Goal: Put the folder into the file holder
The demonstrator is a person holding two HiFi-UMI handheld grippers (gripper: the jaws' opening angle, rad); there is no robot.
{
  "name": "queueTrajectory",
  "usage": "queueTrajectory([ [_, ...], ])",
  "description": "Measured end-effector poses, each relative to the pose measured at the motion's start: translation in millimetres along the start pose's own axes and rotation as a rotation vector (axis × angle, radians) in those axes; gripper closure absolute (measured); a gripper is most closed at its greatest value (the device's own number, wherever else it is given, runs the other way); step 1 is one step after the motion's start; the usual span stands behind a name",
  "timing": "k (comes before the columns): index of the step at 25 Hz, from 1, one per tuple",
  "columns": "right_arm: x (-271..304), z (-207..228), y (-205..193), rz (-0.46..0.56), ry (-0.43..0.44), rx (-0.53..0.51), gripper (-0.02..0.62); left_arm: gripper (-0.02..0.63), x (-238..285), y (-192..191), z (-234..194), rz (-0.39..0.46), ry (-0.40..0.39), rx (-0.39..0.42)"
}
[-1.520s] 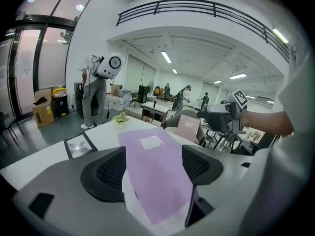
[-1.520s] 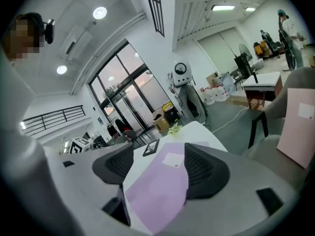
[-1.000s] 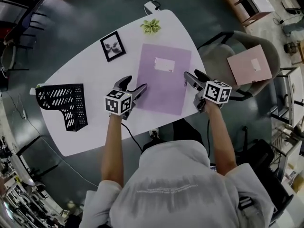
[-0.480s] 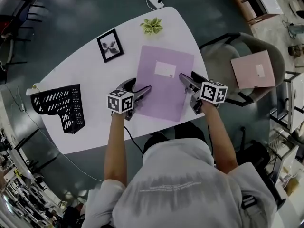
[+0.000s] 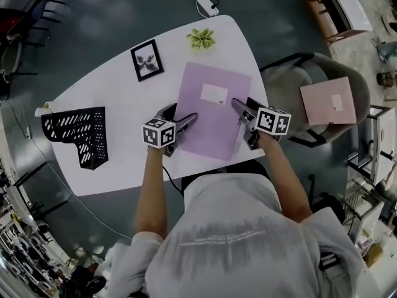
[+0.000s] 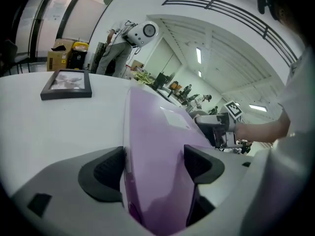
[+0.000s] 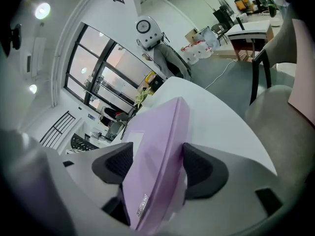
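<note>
A lilac folder (image 5: 214, 110) with a white label lies flat on the white table (image 5: 111, 104). My left gripper (image 5: 182, 112) straddles its left edge. In the left gripper view the folder (image 6: 157, 151) fills the gap of the left gripper (image 6: 153, 163), whose jaws stand wide. My right gripper (image 5: 242, 102) straddles the right edge. There the folder (image 7: 152, 151) runs slantwise through the right gripper (image 7: 157, 163), whose pads are much farther apart than the folder is thick. The black mesh file holder (image 5: 80, 135) stands at the table's left end, well away from both grippers.
A black picture frame (image 5: 147, 59) and a small green plant (image 5: 201, 39) sit at the table's far side. A grey chair (image 5: 310, 79) to the right carries a pink folder (image 5: 329, 101). A white power block (image 5: 208, 5) lies on the floor beyond the table.
Both grippers have slid a little further onto the folder's side edges, the right one inward from beside it. The folder and file holder stay put.
</note>
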State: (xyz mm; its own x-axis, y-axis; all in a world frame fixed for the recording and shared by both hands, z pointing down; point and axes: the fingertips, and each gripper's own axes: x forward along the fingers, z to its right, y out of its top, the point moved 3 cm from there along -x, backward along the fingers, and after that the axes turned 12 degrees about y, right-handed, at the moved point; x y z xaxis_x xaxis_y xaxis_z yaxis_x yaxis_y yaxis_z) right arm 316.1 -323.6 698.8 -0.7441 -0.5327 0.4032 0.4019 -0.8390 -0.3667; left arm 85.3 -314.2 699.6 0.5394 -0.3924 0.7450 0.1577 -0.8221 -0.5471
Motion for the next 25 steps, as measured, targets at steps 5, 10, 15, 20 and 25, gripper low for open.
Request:
queueTrajectory([
  [5,3.3,-4.8,4.8,0.01,0.045,0.009,0.255,0.216,0.6,0.6,1.3,0.0,0.014,-0.011],
  [10,-9.9,-3.5,28.0,0.224,0.148,0.135,0.245,0.207,1.0,5.2,15.1,0.052,0.011,-0.046],
  [15,-19.1,-1.1,43.5,0.292,0.19,0.163,0.247,0.199,2.4,3.0,27.6,0.097,0.012,-0.053],
  [20,-17.2,-0.8,44.9,0.307,0.232,0.22,0.25,0.199,-1.4,2.2,28.0,0.135,0.024,-0.052],
  [25,-22.9,8.0,44.2,0.332,0.257,0.324,0.287,0.198,-0.9,-0.6,27.7,0.146,0.034,-0.072],
])
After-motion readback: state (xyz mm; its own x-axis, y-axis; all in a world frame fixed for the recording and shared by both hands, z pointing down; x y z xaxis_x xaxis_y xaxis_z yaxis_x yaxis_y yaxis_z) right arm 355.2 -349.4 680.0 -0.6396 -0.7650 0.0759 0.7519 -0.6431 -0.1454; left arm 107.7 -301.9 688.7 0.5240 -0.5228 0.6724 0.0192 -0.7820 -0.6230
